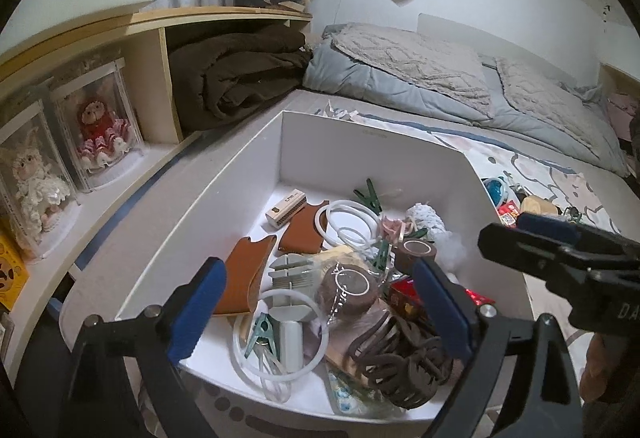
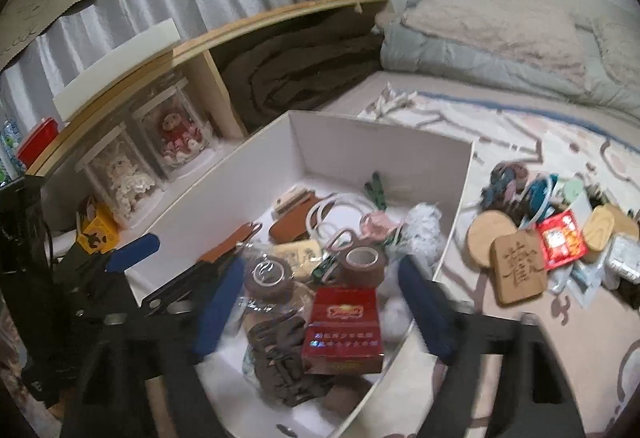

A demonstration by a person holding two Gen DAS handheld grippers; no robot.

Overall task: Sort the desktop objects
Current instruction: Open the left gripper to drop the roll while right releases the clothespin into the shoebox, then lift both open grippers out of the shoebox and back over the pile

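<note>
A white box point(image 1: 224, 194) on the bed holds several small things: brown leather pieces point(image 1: 244, 274), white rings point(image 1: 348, 222), brown tape rolls point(image 1: 352, 288), green clips point(image 1: 260, 332), a dark hair claw point(image 1: 404, 362) and a red carton point(image 2: 344, 326). My left gripper point(image 1: 320, 302) is open and empty above the box's near end. My right gripper point(image 2: 320, 310) is open and empty over the red carton in the box point(image 2: 360, 142); it also shows in the left wrist view point(image 1: 552, 238). A loose pile with wooden pieces point(image 2: 516, 266) and a red packet point(image 2: 560, 238) lies right of the box.
A wooden shelf point(image 1: 152, 22) on the left holds doll cases point(image 1: 100, 122) and a folded brown blanket point(image 1: 240, 78). A grey duvet point(image 1: 440, 78) and pillows lie at the back. A patterned sheet point(image 2: 520, 142) covers the bed. A yellow box point(image 2: 98, 230) stands by the shelf.
</note>
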